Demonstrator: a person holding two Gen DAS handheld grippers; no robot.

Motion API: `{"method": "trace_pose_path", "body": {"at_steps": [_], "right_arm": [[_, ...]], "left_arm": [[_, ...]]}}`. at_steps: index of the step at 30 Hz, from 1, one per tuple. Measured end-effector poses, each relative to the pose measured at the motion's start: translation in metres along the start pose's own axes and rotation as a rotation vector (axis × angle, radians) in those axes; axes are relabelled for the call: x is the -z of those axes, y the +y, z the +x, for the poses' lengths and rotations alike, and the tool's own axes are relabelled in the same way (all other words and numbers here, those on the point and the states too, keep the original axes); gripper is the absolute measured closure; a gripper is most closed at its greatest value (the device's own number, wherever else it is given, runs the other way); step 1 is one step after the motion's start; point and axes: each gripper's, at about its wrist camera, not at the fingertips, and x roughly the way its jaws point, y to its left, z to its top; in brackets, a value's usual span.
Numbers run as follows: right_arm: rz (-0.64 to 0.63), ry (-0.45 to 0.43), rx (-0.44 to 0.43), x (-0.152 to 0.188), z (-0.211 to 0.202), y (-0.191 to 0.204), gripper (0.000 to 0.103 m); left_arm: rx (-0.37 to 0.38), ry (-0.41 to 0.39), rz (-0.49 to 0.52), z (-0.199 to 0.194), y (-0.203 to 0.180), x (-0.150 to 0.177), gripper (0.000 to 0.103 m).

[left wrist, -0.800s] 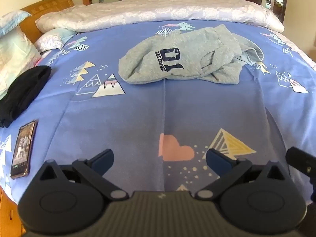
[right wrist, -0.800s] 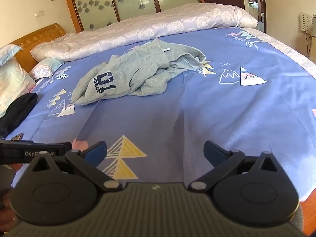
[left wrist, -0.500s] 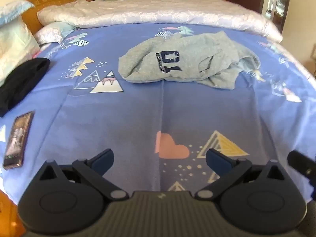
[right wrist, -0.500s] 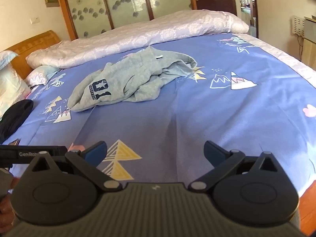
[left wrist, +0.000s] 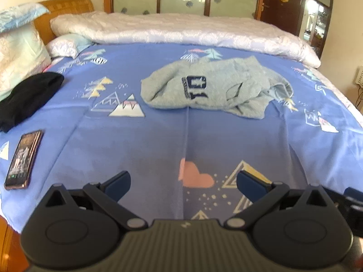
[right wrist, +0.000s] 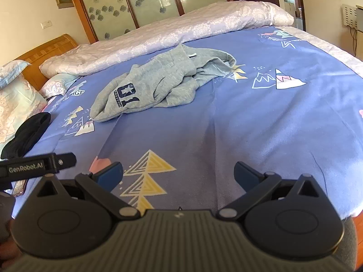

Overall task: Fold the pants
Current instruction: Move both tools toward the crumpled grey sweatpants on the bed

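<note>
- The grey pants (left wrist: 211, 89) lie crumpled in a heap on the blue patterned bedsheet (left wrist: 158, 140), toward the middle of the bed, with a dark "01" print facing up; they also show in the right view (right wrist: 158, 86).
- The left gripper (left wrist: 183, 182) hangs over the near edge of the sheet with its jaws spread wide and nothing between them, well apart from the pants.
- The right gripper (right wrist: 178, 174) is likewise over the near edge, jaws wide and empty, well short of the pants.
- In the right view, part of the left gripper's body labelled "GenRobot.AI" crosses the lower left corner.
- Only bare sheet lies between either gripper and the pants.
- A black garment (left wrist: 27, 96) lies at the left edge of the bed, well apart from the pants.
- A phone (left wrist: 23, 159) lies flat on the sheet near the left edge, on the near side of the black garment.
- A rolled white quilt (left wrist: 181, 32) runs along the far side of the bed, beyond the pants.
- Pillows (left wrist: 20, 54) are stacked at the far left against a wooden headboard (left wrist: 65, 5).
</note>
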Motion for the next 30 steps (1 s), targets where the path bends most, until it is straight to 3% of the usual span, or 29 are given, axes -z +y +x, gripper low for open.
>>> {"method": "trace_pose_path", "body": {"at_steps": [8,16,25,30], "right_arm": [[-0.016,-0.055,0.059,-0.005,-0.005,-0.004,0.000],[-0.027,-0.107,0.085,-0.014,-0.010,-0.006,0.000],[0.026,-0.155,0.022,-0.053,-0.013,-0.001,0.000],[0.012,-0.112,-0.009,-0.041,-0.007,0.011,0.000]], "left_arm": [[-0.079,0.058,-0.039,0.013,0.015,-0.006,0.000],[-0.122,0.038,-0.019,0.008,0.018,-0.015,0.000],[-0.143,-0.029,0.024,-0.004,0.010,-0.029,0.000],[-0.126,-0.036,0.031,-0.008,0.010,-0.033,0.000]]}}
